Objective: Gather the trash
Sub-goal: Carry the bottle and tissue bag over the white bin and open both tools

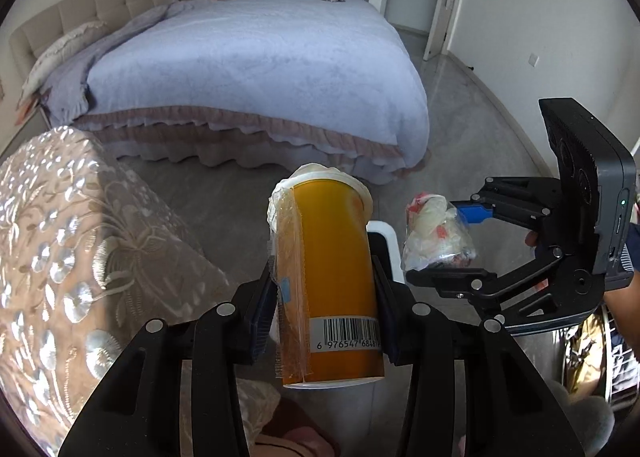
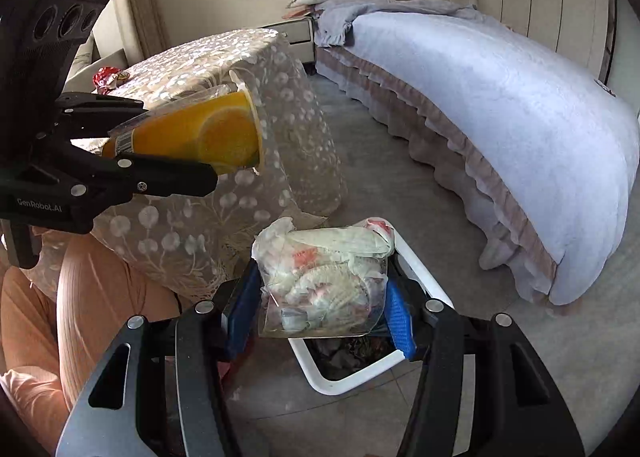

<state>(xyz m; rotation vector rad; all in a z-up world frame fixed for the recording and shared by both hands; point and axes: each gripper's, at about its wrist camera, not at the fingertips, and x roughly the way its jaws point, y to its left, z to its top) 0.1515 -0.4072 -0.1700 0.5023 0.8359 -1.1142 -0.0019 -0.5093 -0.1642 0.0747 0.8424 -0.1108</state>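
Observation:
My left gripper (image 1: 326, 297) is shut on an orange drink cup (image 1: 332, 277) with a barcode, a white lid and a clear wrapped straw on its side. From the right wrist view the same cup (image 2: 208, 133) is held out sideways at the upper left. My right gripper (image 2: 320, 305) is shut on a clear plastic bag of crumpled white and red wrappers (image 2: 324, 281), gripped between blue pads. Directly below the bag stands a white trash bin (image 2: 348, 377) with dark rubbish inside. In the left wrist view the bag (image 1: 436, 237) hangs to the right of the cup, with the bin's rim (image 1: 390, 241) behind.
A table under a lace floral cloth (image 2: 224, 105) stands left of the bin, with a red wrapper (image 2: 106, 77) on top. A large bed with a lilac cover (image 1: 256, 65) fills the far side. A person's legs in peach trousers (image 2: 88, 297) are at lower left. Grey floor lies between.

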